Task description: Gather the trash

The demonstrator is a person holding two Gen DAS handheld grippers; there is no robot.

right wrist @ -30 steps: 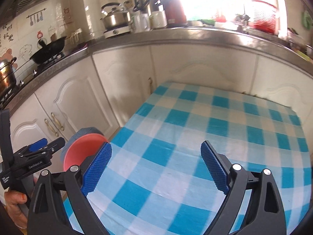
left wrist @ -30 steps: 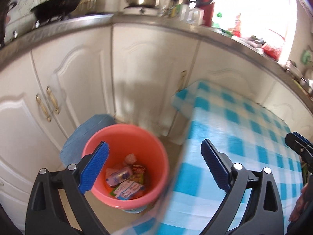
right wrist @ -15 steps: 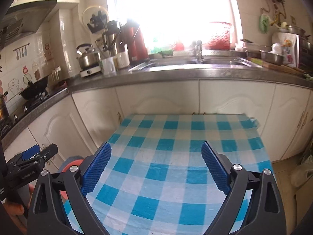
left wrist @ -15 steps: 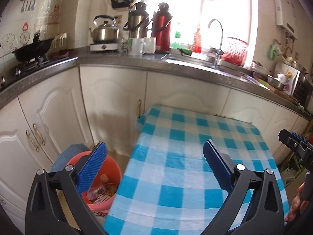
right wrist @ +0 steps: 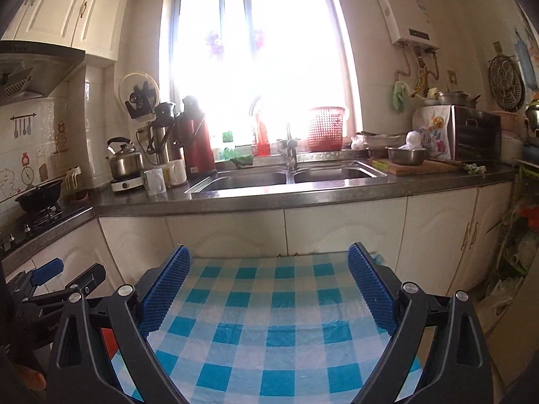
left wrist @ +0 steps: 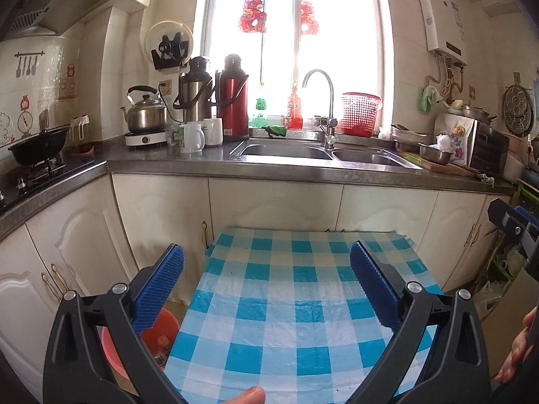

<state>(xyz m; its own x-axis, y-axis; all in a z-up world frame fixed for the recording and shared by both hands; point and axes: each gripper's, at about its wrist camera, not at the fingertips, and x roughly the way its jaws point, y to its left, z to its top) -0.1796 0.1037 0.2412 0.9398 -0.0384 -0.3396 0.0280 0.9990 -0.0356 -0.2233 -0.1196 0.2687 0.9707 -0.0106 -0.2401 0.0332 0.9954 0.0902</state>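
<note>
Fingers of left gripper (left wrist: 266,281) spread wide, just opened further, nothing between; right gripper (right wrist: 267,289) likewise spread, empty. Red trash bucket (left wrist: 168,328) at lower left, beside checkered worktop (left wrist: 286,303), wrappers inside.

The right gripper (right wrist: 267,289) hangs wide open over a checked cloth (right wrist: 269,330) — nothing between its fingers (right wrist: 370,289). Behind, a sink (right wrist: 286,176) and red flask (right wrist: 195,141).

Red-orange plastic bin (left wrist: 168,328) sitting on floor at 7 o'clock of checked table, upright, wrapper trash (left wrist: 164,341) lying inside.
</note>
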